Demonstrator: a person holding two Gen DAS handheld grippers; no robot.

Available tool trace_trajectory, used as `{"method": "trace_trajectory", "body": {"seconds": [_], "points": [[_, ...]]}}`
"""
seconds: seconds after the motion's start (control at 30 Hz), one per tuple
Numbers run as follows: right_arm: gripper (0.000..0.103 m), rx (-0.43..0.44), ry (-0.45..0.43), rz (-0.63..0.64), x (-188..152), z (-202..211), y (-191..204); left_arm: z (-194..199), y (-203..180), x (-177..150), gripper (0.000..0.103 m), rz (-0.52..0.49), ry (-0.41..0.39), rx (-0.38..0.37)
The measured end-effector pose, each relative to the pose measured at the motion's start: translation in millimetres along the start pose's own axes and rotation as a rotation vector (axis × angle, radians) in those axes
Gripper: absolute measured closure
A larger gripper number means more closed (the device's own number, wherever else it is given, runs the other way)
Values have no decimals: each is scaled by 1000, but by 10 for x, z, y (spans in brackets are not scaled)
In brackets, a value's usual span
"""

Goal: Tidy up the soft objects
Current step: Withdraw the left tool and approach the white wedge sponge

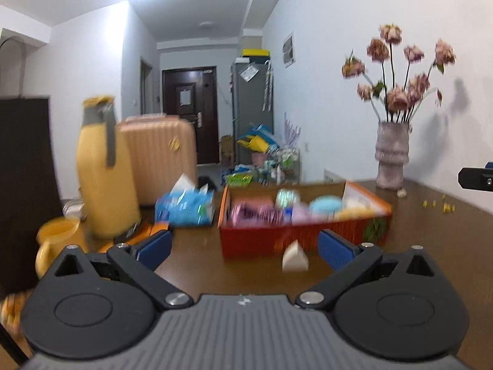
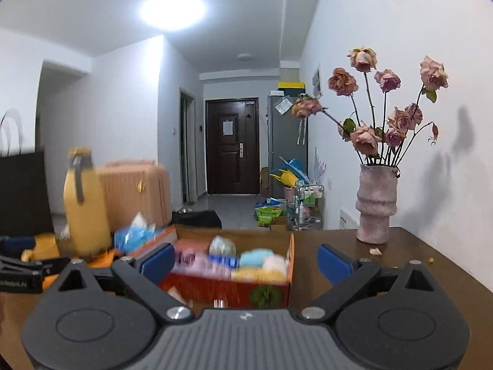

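An orange-red cardboard box (image 1: 302, 237) stands on the brown table and holds several soft items, pink, purple, teal and yellow; it also shows in the right wrist view (image 2: 228, 288). A small white wedge sponge (image 1: 295, 257) lies on the table in front of the box, between my left gripper's fingers. My left gripper (image 1: 245, 251) is open and empty, just short of the box. My right gripper (image 2: 246, 260) is open and empty, above the box's near side. The left gripper's tip shows at the left edge of the right wrist view (image 2: 18, 273).
A blue tissue pack (image 1: 185, 208), a yellow thermos (image 1: 103, 169) and a yellow mug (image 1: 58, 243) stand left of the box. A pink vase of dried roses (image 1: 391, 154) stands at the back right by the wall. Yellow crumbs (image 1: 440, 205) lie near it.
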State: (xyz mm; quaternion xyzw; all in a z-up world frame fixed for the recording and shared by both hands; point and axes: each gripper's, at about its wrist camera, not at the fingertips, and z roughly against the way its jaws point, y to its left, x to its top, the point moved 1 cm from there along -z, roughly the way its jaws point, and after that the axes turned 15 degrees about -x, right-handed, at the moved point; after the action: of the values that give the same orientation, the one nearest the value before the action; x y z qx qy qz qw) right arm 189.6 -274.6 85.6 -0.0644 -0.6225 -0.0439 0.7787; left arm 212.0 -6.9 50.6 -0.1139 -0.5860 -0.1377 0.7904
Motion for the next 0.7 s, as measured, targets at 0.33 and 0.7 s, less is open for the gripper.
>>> {"method": "trace_trajectory", "body": {"seconds": [0.33, 0.7], "points": [[5, 111, 128, 9, -731, 293, 360, 70, 13, -424, 0, 17, 102, 10], [22, 96, 250, 22, -706, -511, 399, -638, 81, -335, 0, 57, 182, -38]]}}
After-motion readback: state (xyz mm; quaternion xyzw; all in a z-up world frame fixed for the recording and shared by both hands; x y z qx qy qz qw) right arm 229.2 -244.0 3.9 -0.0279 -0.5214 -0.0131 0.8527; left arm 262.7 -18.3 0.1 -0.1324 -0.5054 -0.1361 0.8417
